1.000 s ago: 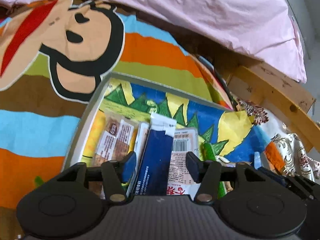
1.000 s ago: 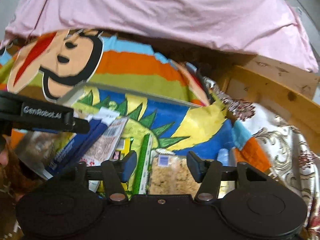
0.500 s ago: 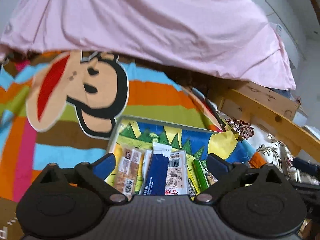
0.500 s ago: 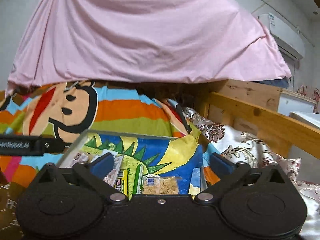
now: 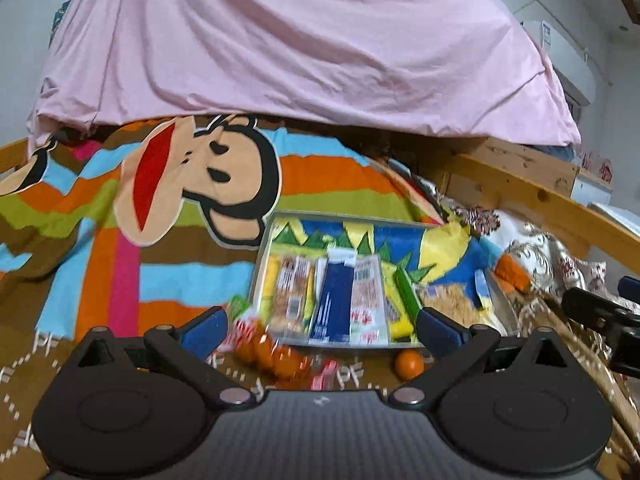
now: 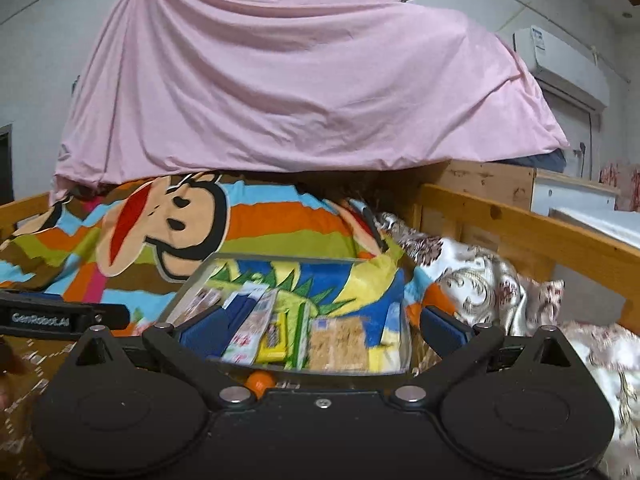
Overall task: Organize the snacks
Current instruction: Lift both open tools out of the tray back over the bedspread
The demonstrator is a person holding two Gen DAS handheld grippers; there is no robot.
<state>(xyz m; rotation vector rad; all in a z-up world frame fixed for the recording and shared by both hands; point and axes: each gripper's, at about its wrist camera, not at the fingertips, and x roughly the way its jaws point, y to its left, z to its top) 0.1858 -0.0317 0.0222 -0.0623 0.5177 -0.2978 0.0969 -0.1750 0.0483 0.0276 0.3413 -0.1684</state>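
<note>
A shallow tray point(image 5: 262, 258) with a colourful printed bottom lies on a striped blanket. In it lie snack packets side by side: a blue packet point(image 5: 334, 296), a white and red packet point(image 5: 366, 300), a brown bar point(image 5: 294, 294), a green stick point(image 5: 406, 294) and a crumbly bar point(image 5: 448, 300). My left gripper point(image 5: 320, 330) hangs open above the tray's near edge, nothing between its fingers. My right gripper point(image 6: 320, 330) is open too, over the tray point(image 6: 200, 276), and holds nothing. Loose orange balls point(image 5: 409, 364) and small wrappers point(image 5: 240, 320) lie in front of the tray.
A pink sheet point(image 5: 304, 44) hangs behind the bed. The blanket point(image 5: 168, 280) with a cartoon monkey face covers the left side. A wooden bed rail point(image 6: 520, 228) and a patterned cloth point(image 6: 480, 284) lie to the right. The other gripper's arm point(image 6: 60, 316) shows at the left.
Both grippers have opened wide and pulled back and up from the tray. The packets that lay between their fingers now lie in the tray, which looks smaller and farther off.
</note>
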